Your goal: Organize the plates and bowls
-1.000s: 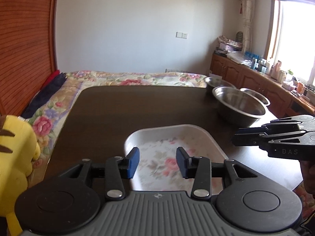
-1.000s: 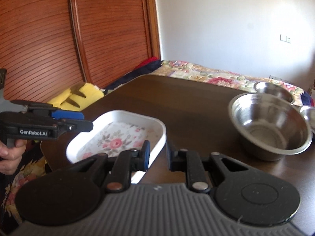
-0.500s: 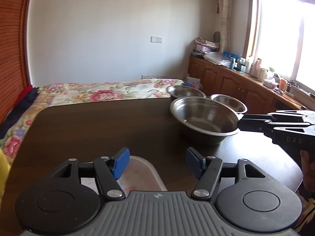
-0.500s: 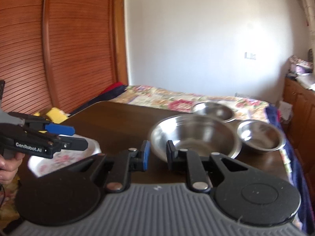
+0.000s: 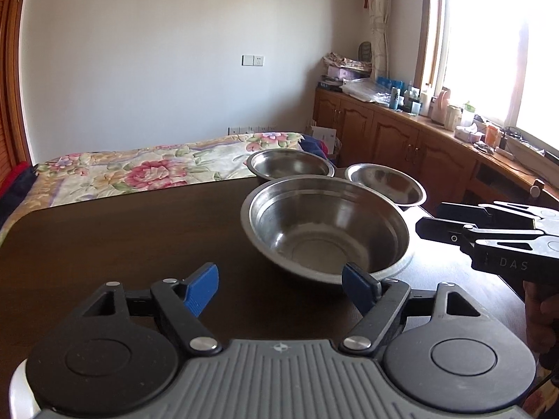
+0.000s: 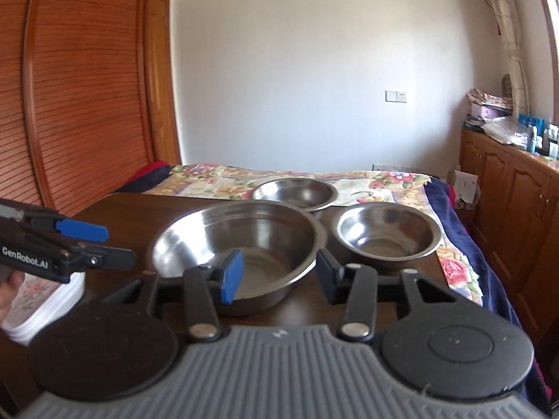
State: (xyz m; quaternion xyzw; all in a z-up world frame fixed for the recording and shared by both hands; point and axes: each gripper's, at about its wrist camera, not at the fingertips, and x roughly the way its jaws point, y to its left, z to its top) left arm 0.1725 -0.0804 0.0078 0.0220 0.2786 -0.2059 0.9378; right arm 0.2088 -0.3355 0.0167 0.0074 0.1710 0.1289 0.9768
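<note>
nothing looks sorted yet, going by how things lie: on the table [image 5: 104,244] the big bowl [image 5: 325,230] sits alone, the two small bowls [image 5: 291,164] [image 5: 384,183] stand just behind it, one toward the bed and one by the right edge, none nested. the left gripper [image 5: 279,286] is spread wide and empty before the big bowl's near rim; the right gripper [image 6: 277,272] is released too, its fingers either side of that rim, gripping nothing. stacking the bowls seems all still to do (plate included). only the right view shows the floral plate [image 6: 38,296], at the table's left edge under the left gripper; only the left view shows the window.
</note>
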